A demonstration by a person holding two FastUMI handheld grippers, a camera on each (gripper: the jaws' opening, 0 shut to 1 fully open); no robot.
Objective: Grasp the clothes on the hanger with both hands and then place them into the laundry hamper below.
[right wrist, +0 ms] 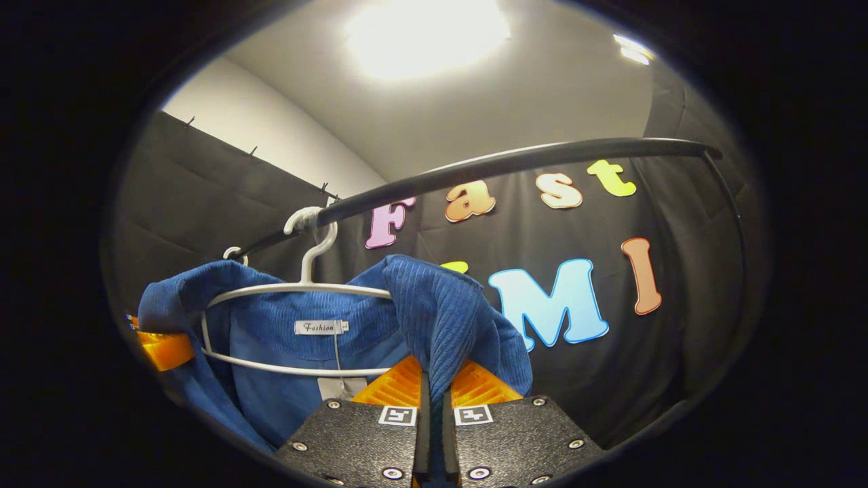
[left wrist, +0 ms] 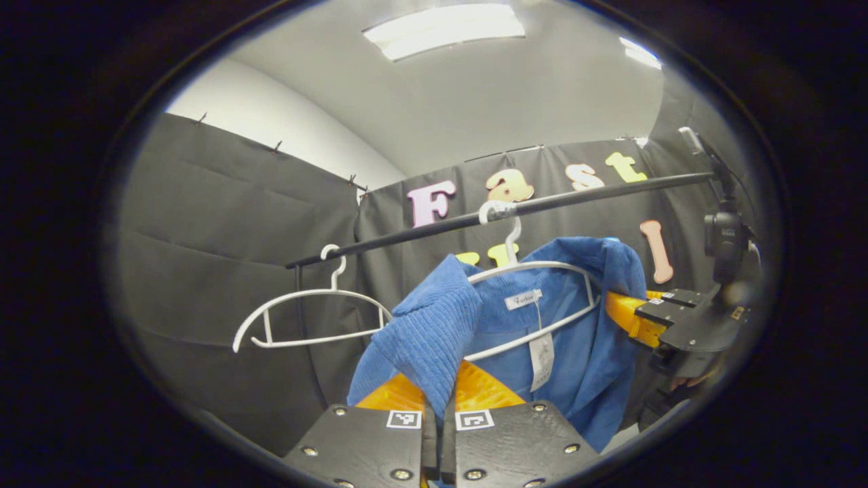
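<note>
A blue corduroy jacket (left wrist: 576, 339) hangs on a white hanger (left wrist: 529, 271) hooked over the black rail (left wrist: 542, 203). My left gripper (left wrist: 439, 400) is shut on a fold of the jacket's shoulder (left wrist: 434, 318), lifted off the hanger. In the right gripper view the same blue jacket (right wrist: 271, 366) sits on its white hanger (right wrist: 298, 288), and my right gripper (right wrist: 434, 400) is shut on the other shoulder fold (right wrist: 441, 312). The right gripper (left wrist: 641, 315) also appears at the jacket's far side in the left gripper view, and a finger of the left gripper (right wrist: 163, 349) at the left edge of the right gripper view.
A second, bare white hanger (left wrist: 305, 318) hangs on the rail to the left of the jacket. A camera on a black mount (left wrist: 725, 237) stands at the rail's right end. Black cloth walls close in behind.
</note>
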